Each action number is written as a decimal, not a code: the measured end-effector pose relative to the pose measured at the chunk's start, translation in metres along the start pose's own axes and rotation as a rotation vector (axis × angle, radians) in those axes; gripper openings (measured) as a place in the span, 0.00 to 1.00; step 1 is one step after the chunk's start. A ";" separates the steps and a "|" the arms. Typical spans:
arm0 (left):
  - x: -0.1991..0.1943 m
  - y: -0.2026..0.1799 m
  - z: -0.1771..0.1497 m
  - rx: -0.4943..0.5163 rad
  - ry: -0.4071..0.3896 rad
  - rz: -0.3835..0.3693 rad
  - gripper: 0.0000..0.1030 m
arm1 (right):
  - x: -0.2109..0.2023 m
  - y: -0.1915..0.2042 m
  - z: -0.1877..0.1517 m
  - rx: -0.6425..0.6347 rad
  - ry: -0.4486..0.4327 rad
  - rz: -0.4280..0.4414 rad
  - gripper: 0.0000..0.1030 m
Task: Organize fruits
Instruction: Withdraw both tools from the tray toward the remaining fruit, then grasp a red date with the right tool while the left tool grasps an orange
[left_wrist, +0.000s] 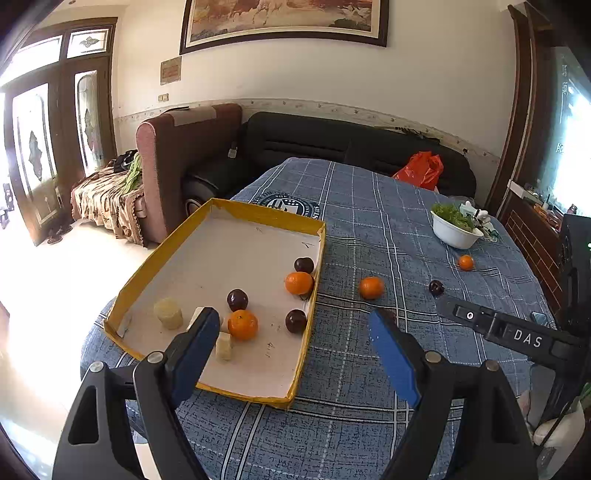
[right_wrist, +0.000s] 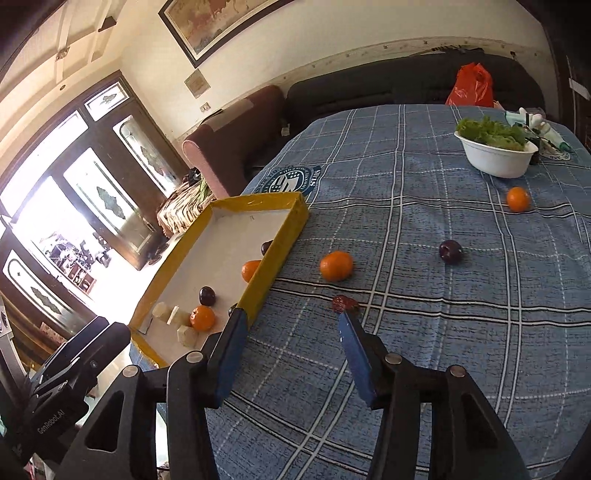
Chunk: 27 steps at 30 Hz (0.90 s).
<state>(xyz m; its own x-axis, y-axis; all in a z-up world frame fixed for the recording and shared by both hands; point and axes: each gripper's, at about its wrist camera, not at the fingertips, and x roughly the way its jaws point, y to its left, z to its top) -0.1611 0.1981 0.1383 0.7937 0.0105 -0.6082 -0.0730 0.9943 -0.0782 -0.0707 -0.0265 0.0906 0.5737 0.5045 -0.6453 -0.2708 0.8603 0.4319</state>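
Roughly, we judge the task half done: the yellow tray (left_wrist: 122, 295) at ten o'clock holds five fruits, four lie on the desk (left_wrist: 369, 406) toward one o'clock, and the left gripper (left_wrist: 295, 325) and right gripper (right_wrist: 291, 325) are wide open, empty.

four oranges (left_wrist: 242, 324), four plums (left_wrist: 237, 300), one bowl (left_wrist: 454, 232)

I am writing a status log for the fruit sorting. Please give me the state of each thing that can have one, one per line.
Left gripper: open, holding nothing.
Right gripper: open, holding nothing.
Yellow tray: open-topped, partly filled with fruit.
Near orange: loose on the cloth, outside the tray.
Far orange: loose on the cloth.
Dark plum: loose on the cloth.
Red date: on the cloth, by the right gripper.
White bowl: upright, full of greens.
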 end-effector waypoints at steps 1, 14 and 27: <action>-0.001 -0.002 -0.001 0.005 0.002 -0.003 0.80 | -0.003 -0.004 -0.001 0.005 -0.005 -0.003 0.56; 0.025 0.007 -0.003 -0.051 0.069 -0.029 0.80 | -0.010 -0.058 -0.011 0.093 0.002 -0.061 0.57; 0.063 0.005 -0.001 -0.051 0.111 -0.039 0.80 | 0.078 -0.035 -0.003 -0.057 0.108 -0.075 0.58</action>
<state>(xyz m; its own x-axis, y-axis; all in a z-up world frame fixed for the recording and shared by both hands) -0.1119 0.2037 0.0991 0.7249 -0.0429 -0.6875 -0.0764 0.9869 -0.1422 -0.0191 -0.0168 0.0233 0.5085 0.4405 -0.7399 -0.2756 0.8973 0.3449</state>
